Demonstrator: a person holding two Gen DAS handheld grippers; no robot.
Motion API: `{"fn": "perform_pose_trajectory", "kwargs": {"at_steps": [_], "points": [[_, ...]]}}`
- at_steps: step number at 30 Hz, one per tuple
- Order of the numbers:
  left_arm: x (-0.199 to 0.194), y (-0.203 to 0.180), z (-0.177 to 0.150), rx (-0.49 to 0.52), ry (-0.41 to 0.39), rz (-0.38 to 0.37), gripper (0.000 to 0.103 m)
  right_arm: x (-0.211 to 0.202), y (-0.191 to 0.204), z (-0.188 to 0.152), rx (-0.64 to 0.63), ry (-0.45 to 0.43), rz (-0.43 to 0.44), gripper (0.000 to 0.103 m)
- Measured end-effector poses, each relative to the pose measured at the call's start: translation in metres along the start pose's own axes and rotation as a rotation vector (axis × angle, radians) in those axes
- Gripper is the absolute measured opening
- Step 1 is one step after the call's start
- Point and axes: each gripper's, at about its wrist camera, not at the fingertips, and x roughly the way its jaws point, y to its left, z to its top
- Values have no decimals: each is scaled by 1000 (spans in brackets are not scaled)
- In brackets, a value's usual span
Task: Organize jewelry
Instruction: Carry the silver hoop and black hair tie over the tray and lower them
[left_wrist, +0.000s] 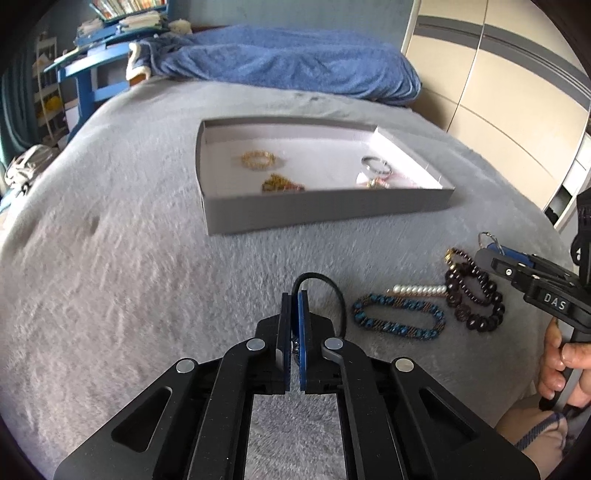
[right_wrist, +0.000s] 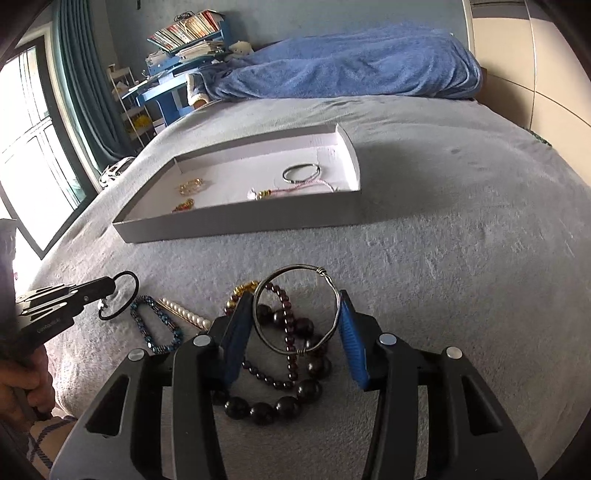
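Note:
My left gripper (left_wrist: 294, 300) is shut on a black cord loop (left_wrist: 327, 282), held just above the grey bed cover. Between the blue pads of my right gripper (right_wrist: 295, 301) stands a silver wire bangle (right_wrist: 291, 267), pressed on both sides and lifted over a pile of dark bead bracelets (right_wrist: 273, 406). A blue beaded bracelet (left_wrist: 399, 314) and a pearl strand (left_wrist: 419, 290) lie between the two grippers. Ahead sits a grey tray (left_wrist: 325, 210) with a white inside. It holds a gold bracelet (left_wrist: 258, 159), a gold chain (left_wrist: 280, 183), a silver bangle (left_wrist: 375, 164) and a pink cord piece (right_wrist: 306, 189).
A crumpled blue blanket (left_wrist: 295, 62) lies at the head of the bed. A blue desk (left_wrist: 88, 70) with books stands at the far left, a beige wardrobe (left_wrist: 498, 110) on the right. A hand (left_wrist: 561, 362) grips the right tool's handle.

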Motion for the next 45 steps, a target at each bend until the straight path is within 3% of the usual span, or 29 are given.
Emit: {"fn": "perform_pose_trajectory", "kwargs": {"at_steps": [24,45], "points": [[-39,-14,54,91,-185,20,4,12,19,48,-77,-50,17,45],[14,-21,105,127,-178,35,4,68,40,111,-181,-11,13,45]]}}
